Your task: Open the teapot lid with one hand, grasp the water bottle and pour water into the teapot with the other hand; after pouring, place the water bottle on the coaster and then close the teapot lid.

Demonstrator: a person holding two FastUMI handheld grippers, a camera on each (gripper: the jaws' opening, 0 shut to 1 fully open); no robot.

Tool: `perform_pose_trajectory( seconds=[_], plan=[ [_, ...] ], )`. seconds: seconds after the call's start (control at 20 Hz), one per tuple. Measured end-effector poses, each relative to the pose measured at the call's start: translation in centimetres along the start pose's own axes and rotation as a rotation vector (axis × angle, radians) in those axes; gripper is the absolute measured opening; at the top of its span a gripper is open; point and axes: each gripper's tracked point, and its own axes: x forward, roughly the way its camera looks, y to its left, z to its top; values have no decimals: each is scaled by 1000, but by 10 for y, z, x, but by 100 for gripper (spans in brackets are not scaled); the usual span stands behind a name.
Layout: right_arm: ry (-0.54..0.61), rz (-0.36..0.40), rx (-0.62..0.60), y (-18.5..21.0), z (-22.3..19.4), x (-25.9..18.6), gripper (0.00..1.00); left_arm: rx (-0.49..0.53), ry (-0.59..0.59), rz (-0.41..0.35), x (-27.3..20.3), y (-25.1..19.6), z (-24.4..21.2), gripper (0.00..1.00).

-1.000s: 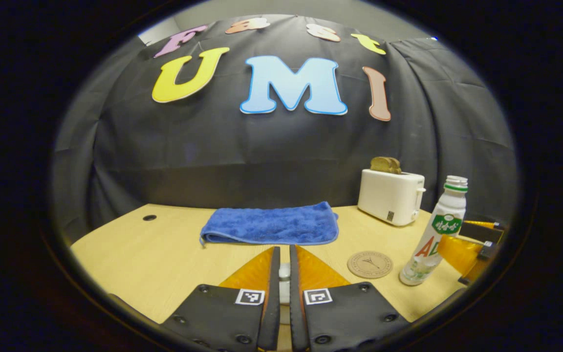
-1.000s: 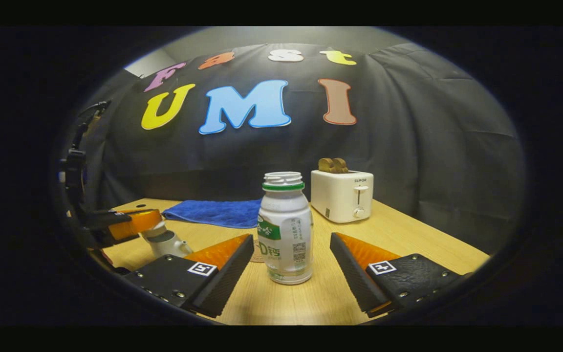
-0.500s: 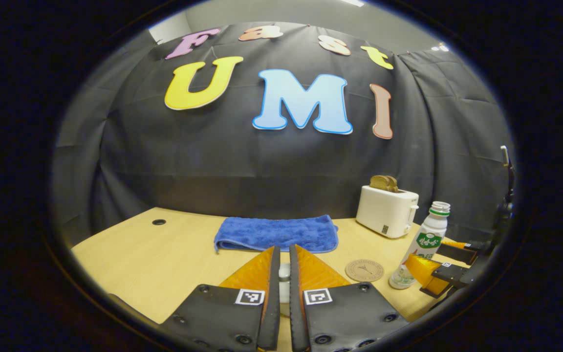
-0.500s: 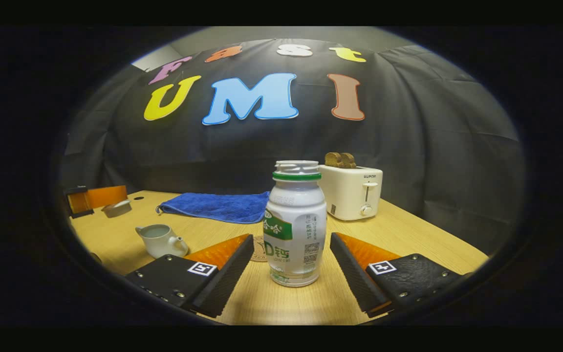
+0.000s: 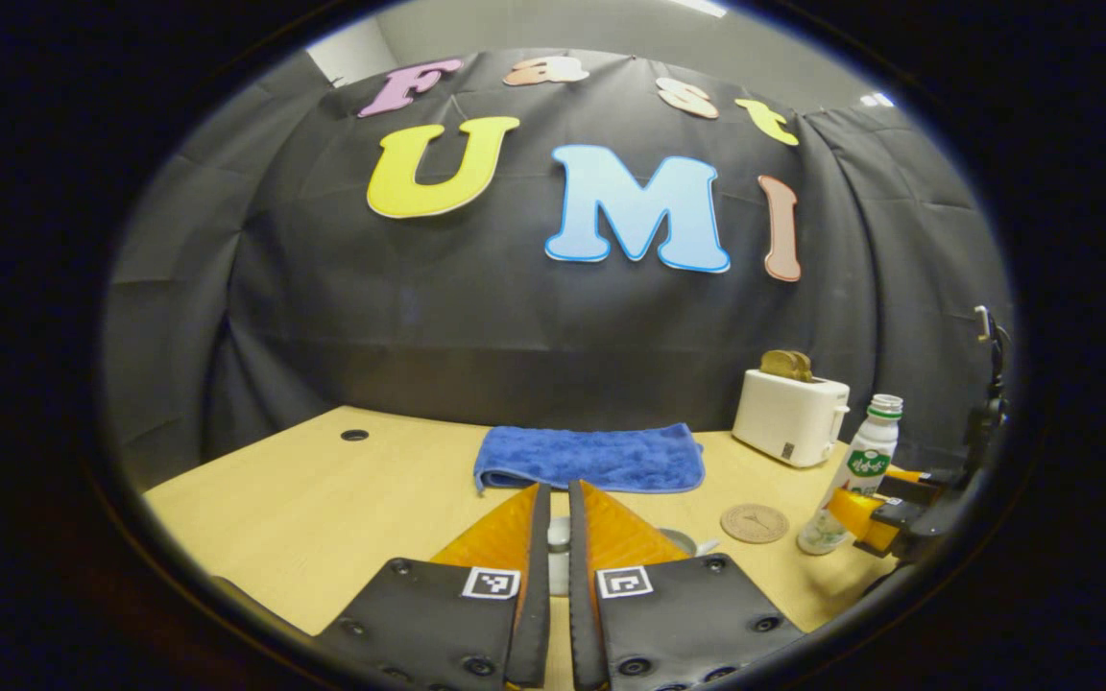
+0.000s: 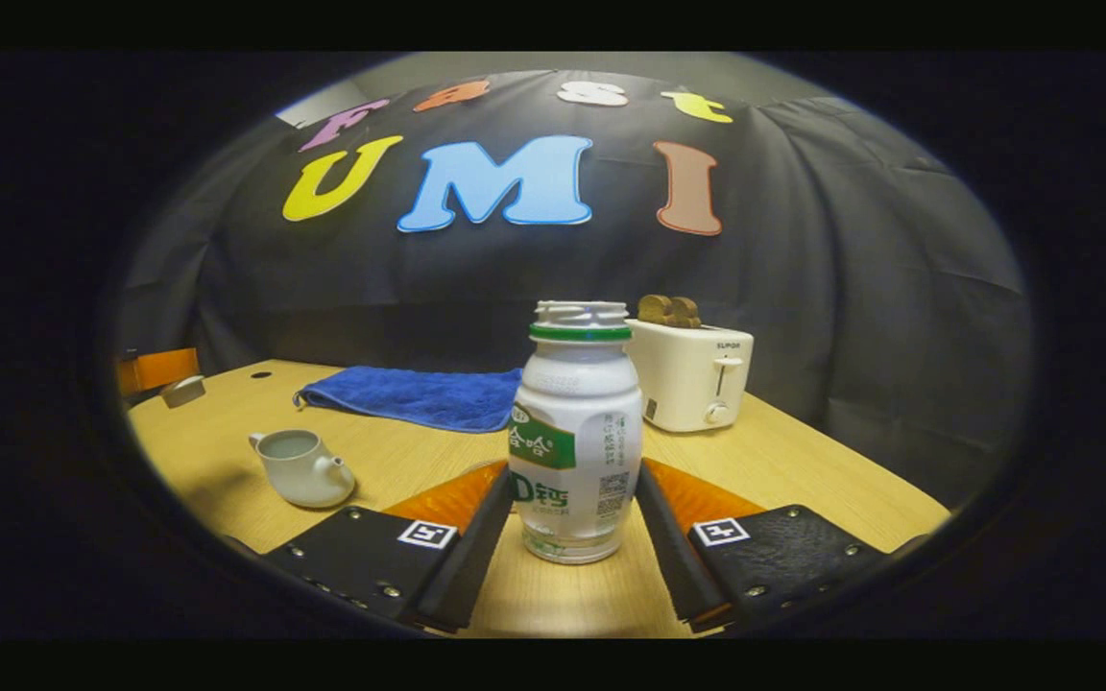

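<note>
In the right gripper view, the right gripper [image 6: 572, 523] has its two fingers drawn in against either side of the water bottle [image 6: 575, 437], which stands upright on the table [image 6: 803, 470] with its open neck at the top. Both fingers appear to press on the lower body of the bottle, though the contact on the far side is hard to judge.

The teapot [image 6: 299, 467] sits uncovered on the table to the left of the bottle, well apart from it (its spout points toward the bottle). In the left gripper view, the left gripper [image 5: 558, 537] is raised above the table, its fingers nearly together on the knob of the teapot lid [image 5: 560, 547], a small pale piece between them. The coaster [image 5: 755, 523] lies flat just beside the bottle. A blue towel [image 5: 591, 458] and a white toaster [image 5: 791, 417] lie farther back.
</note>
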Motion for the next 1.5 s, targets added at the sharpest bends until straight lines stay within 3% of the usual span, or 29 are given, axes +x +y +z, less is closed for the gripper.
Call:
perform_pose_trajectory(
  seconds=[0.1,0.2,0.25,0.3,0.35,0.4,0.7,0.75,1.05,1.1,1.2,1.25,1.3,1.35,1.4,1.5],
  plan=[
    [-4,0,-50,4,3,0,75,-17,3,3,-2,7,-2,12],
    [-13,-6,-119,9,9,0,75,-33,5,8,-3,14,-5,19],
    [-16,-8,-162,12,10,0,75,-38,8,13,-4,19,-6,16],
    [-16,-9,-205,15,13,1,75,-41,14,20,-5,24,-9,19],
    [-16,-6,-247,18,13,2,75,-44,15,25,-5,29,-10,16],
    [-17,-3,-287,23,15,2,75,-47,15,31,-7,35,-11,19],
    [-14,4,-521,44,21,4,75,-63,12,63,-15,63,-15,19],
    [-17,4,-561,47,22,5,75,-67,12,67,-17,67,-16,16],
    [-47,-30,-811,62,31,3,75,-83,24,86,-23,88,-26,15],
    [-58,-37,-851,65,33,4,60,-85,25,89,-24,91,-29,17],
    [-75,-44,-929,72,34,3,60,-87,29,96,-27,97,-31,19],
    [-81,-48,-967,75,34,2,75,-88,31,99,-29,100,-31,19],
    [-84,-53,-1007,77,34,2,75,-89,33,102,-30,102,-35,19],
    [-89,-58,-1045,80,33,2,60,-91,35,106,-32,105,-36,19],
    [-84,-52,-1085,85,31,0,75,-93,38,110,-33,108,-39,19],
    [-84,-36,-1128,91,27,2,73,-104,42,116,-35,113,-41,19]
  ],
)
